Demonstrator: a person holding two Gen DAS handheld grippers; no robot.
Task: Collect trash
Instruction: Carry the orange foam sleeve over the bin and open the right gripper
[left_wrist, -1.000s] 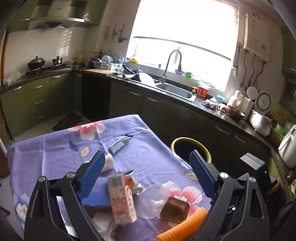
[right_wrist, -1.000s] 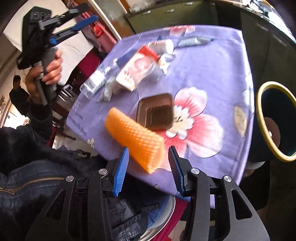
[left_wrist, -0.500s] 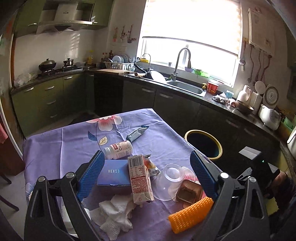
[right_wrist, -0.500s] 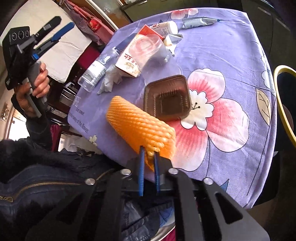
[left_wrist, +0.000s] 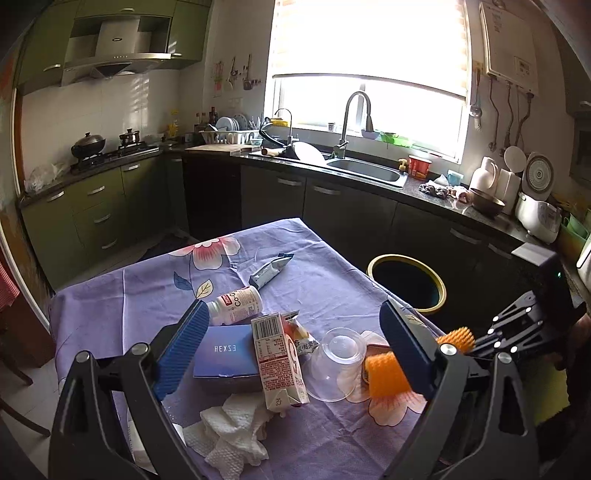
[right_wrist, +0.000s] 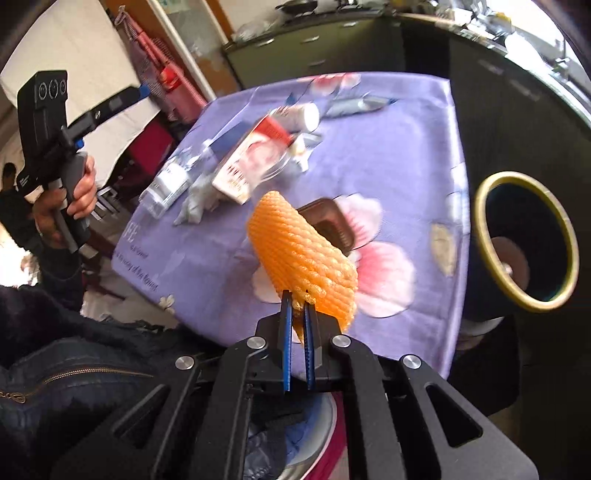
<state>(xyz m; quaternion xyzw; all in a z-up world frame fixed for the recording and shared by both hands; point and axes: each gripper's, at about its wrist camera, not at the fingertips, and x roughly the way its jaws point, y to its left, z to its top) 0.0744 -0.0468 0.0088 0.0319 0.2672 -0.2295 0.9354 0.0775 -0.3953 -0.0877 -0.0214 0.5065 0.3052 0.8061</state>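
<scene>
Right claw (right_wrist: 298, 314) pinches the orange foam net (right_wrist: 301, 254), lifted off the bench (right_wrist: 417, 155), not yet over the bin (right_wrist: 526, 243). Left claw (left_wrist: 291, 350) wide, empty. Carton (left_wrist: 279, 360), bottle (left_wrist: 236, 304), cup (left_wrist: 334, 363), tray, tissue remain.

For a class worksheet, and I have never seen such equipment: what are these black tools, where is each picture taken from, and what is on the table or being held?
No robot here: a person holds a handheld two-finger gripper in each hand, each with a camera looking along its fingers. In the left view, the open left gripper faces trash on the floral tablecloth: milk carton, blue box, small bottle, clear plastic cup, crumpled tissues. In the right view, the right gripper is shut on an orange foam net. A bin stands beside the table.
</scene>
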